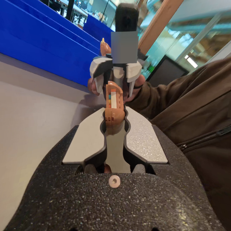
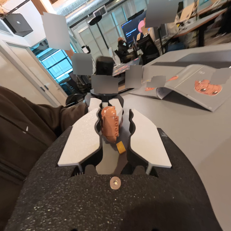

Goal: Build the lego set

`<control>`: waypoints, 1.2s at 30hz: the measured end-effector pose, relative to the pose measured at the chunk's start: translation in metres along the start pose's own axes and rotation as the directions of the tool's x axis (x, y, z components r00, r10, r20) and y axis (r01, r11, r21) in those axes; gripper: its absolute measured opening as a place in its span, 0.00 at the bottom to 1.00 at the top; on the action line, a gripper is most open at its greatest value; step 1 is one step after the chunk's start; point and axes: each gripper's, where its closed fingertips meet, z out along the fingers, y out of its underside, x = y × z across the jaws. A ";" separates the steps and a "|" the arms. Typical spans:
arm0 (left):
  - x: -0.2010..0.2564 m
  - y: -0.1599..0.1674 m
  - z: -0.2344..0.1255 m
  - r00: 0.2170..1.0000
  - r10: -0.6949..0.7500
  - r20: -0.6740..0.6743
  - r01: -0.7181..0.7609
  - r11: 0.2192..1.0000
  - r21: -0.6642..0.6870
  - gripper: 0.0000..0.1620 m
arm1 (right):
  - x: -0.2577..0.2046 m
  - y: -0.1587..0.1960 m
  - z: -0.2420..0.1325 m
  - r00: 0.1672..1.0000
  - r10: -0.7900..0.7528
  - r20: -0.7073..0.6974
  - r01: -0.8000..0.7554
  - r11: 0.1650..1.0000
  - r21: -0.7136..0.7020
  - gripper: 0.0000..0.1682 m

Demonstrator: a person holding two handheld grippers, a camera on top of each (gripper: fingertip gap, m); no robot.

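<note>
Left hand-held gripper (image 1: 114,118) clamped on brown lego assembly (image 1: 114,110), lifted above counter (image 1: 31,112) (studded side presented). Right hand-held gripper (image 2: 114,120) faces it, jaws apart around assembly. Gold tile (image 2: 120,148) on counter beneath, likely next. Instruction booklet (image 2: 187,90) beyond.

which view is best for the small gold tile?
Right wrist view: the gold tile lies flat on the grey table, unobstructed between the open right gripper fingers. Left wrist view doesn't show it.
</note>
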 end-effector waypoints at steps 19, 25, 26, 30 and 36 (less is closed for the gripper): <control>-0.012 0.002 -0.009 0.863 -0.494 -0.109 0.499 0.866 0.031 0.16 | 0.006 0.030 -0.001 0.836 -0.548 -0.028 0.525 0.813 -0.253 0.40; 0.005 0.004 -0.005 0.800 -0.549 -0.243 0.558 0.829 -0.038 0.16 | -0.007 0.033 0.005 0.758 -0.649 0.068 0.645 0.730 -0.226 0.49; 0.007 0.005 -0.004 0.797 -0.550 -0.252 0.556 0.830 -0.052 0.15 | -0.011 0.034 0.005 0.758 -0.647 0.089 0.648 0.729 -0.222 0.50; 0.013 0.009 -0.002 0.781 -0.558 -0.282 0.556 0.826 -0.095 0.16 | -0.020 0.040 0.005 0.730 -0.670 0.136 0.682 0.700 -0.212 0.49; 0.020 0.012 0.001 0.790 -0.543 -0.283 0.531 0.838 -0.125 0.16 | -0.023 0.048 0.007 0.719 -0.676 0.162 0.694 0.687 -0.216 0.38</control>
